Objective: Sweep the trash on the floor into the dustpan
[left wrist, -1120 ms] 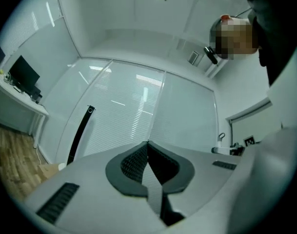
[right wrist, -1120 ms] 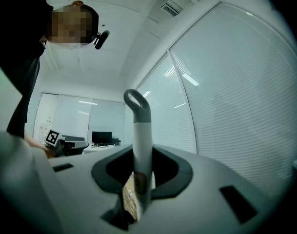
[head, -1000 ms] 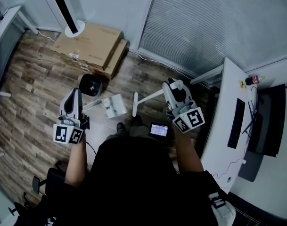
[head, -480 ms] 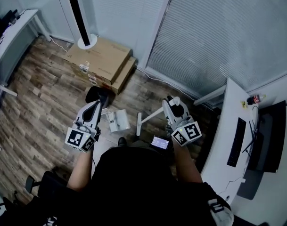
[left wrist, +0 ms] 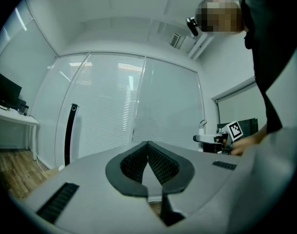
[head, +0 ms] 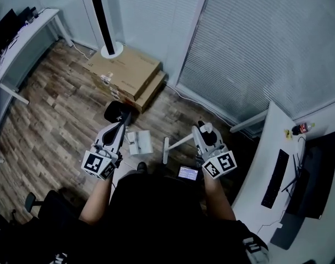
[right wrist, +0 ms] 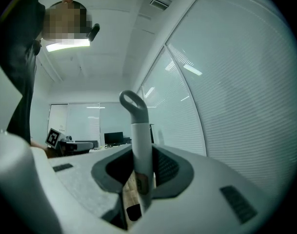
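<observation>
Head view, taken left to right.

- Left desk [head: 24, 34]: against the wall.
- Boxes [head: 128, 73]: flat, stacked against the blinds [head: 255, 48].
- Black lump [head: 115, 111]: on the floor [head: 51, 109], just beside the boxes.
- Left gripper [head: 122, 125]: jaws closed on a thin pale strip, which I take to be the dustpan's handle.
- Dustpan [head: 139, 142]: white, just right of that gripper, ahead of the person [head: 156, 213] and near the lump. Whether it touches the floor I cannot tell.
- Broom [head: 178, 142]: white, with the brush end just beside the dustpan and the stick slanting up to the right.
- Right gripper [head: 204, 130]: jaws clamped on the broom's stick, below its loop end.
- Right desk [head: 263, 147]: holds a keyboard [head: 277, 177].
- Trash: none I can make out, unless the lump is it.

Step in hand, as I judge: lining up the tools for the first stroke. To do it well:

- Set the dustpan's lip flat on the floor, mouth toward the brush.
- Keep both grips firm.
- Draw the brush in short, low strokes toward the lip, so nothing slips under.
</observation>
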Motion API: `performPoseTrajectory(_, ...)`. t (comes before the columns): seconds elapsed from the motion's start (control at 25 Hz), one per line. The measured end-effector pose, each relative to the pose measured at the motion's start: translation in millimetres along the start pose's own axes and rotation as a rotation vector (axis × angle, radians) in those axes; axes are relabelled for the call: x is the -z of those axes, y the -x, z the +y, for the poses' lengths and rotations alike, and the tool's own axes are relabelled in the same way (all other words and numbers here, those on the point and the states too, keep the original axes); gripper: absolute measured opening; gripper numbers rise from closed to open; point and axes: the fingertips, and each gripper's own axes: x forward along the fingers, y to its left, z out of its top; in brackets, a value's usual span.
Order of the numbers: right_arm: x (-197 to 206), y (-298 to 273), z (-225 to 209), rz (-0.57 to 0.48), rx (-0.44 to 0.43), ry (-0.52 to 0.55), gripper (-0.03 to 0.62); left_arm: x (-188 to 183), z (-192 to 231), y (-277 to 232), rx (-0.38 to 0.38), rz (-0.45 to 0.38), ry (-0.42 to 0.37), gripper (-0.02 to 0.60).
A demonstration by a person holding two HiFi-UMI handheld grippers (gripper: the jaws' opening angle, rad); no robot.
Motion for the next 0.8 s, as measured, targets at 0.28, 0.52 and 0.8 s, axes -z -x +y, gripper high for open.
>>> performPoseTrajectory(0.28,6,23,-2,-0.035,-0.026,-0.001,0.089,34,-38,15,-0.013,0.069,0.053,-0.005)
performPoseTrajectory(0.52,-2,40,-10,-0.07,-0.017,0.029,0.089,39,-54,8,0.002,0.096,0.038,-0.005)
performPoseTrajectory(0.8,19,54,-14,-0.037,0.002,-0.006,0.089,50,-76,-7,0.071,0.151,0.026,-0.005)
